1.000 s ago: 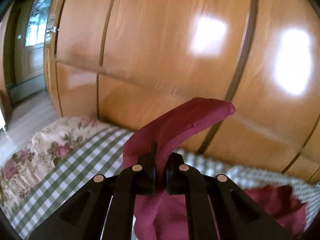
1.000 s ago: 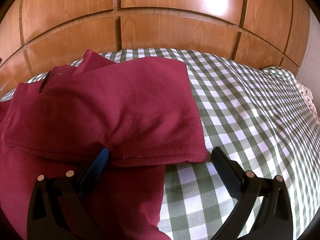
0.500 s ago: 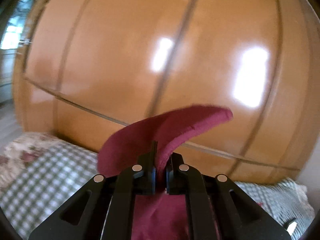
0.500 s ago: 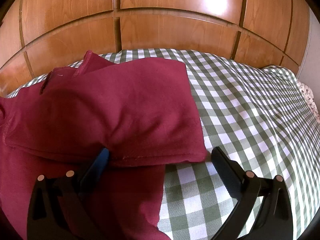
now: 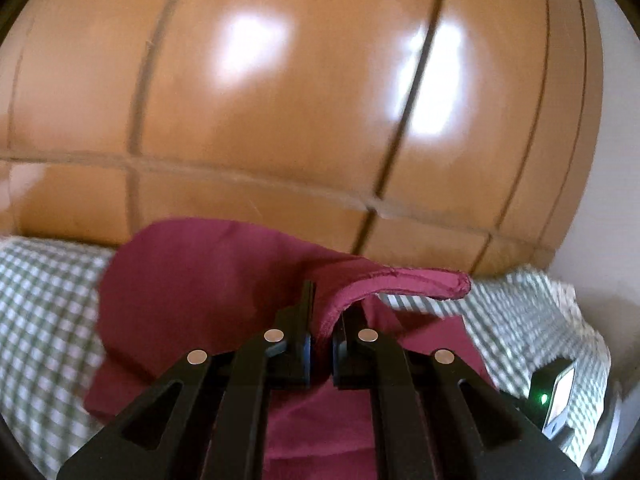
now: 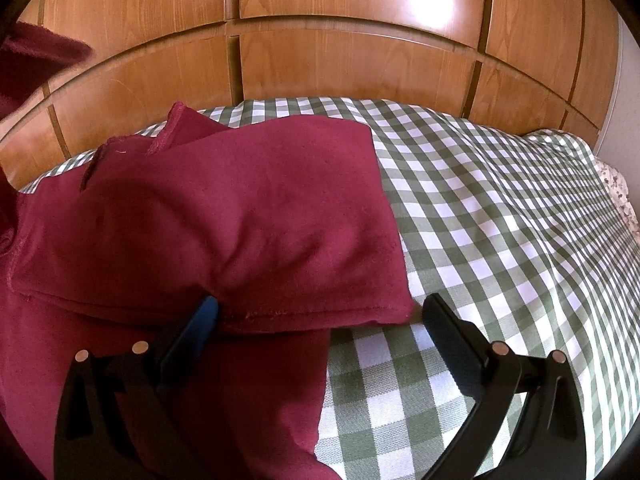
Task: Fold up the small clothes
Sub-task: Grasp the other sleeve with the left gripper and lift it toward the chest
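Observation:
A maroon garment lies on a green-and-white checked bedspread, one side folded over its middle. My left gripper is shut on a maroon edge of the garment and holds it lifted above the bed; that raised piece shows at the top left of the right wrist view. My right gripper is open and low over the garment's folded right corner, its left finger tucked against the fold, its right finger over the bedspread.
A glossy wooden panelled headboard rises behind the bed. In the left wrist view the right gripper's device with a green light shows at the lower right. A floral cover lies at the bed's far right edge.
My left gripper has swung to the right and lower with the lifted maroon edge, which now droops over the garment. My right gripper has stayed still.

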A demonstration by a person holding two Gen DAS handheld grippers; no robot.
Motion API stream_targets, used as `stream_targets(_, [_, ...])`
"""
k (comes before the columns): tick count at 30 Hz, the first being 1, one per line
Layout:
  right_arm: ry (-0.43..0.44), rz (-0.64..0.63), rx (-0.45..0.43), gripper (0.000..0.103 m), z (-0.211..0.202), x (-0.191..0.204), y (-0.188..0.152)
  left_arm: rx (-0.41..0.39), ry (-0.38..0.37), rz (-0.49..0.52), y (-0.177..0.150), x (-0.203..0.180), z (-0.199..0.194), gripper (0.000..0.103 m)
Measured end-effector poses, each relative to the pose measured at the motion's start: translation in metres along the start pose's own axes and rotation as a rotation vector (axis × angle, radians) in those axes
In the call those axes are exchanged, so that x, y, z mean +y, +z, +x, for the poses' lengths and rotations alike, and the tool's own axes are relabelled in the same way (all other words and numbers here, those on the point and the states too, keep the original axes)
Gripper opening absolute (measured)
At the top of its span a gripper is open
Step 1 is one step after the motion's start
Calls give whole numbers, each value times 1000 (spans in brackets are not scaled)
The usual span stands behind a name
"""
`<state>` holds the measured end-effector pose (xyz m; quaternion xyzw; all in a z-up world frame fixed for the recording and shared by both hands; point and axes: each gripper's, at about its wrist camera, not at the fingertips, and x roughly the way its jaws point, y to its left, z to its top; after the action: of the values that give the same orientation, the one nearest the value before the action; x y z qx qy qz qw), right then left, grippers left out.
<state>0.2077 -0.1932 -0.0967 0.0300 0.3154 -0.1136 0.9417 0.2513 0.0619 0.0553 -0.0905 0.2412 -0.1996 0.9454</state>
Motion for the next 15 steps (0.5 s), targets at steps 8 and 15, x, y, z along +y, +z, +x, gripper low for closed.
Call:
stream_targets(8, [0, 1, 1, 101, 0, 0, 0, 171, 23, 41, -43, -32, 57, 6])
stream_targets(15, [2, 1, 3, 101, 0, 0, 0, 235, -92, 46, -66, -24, 39, 84])
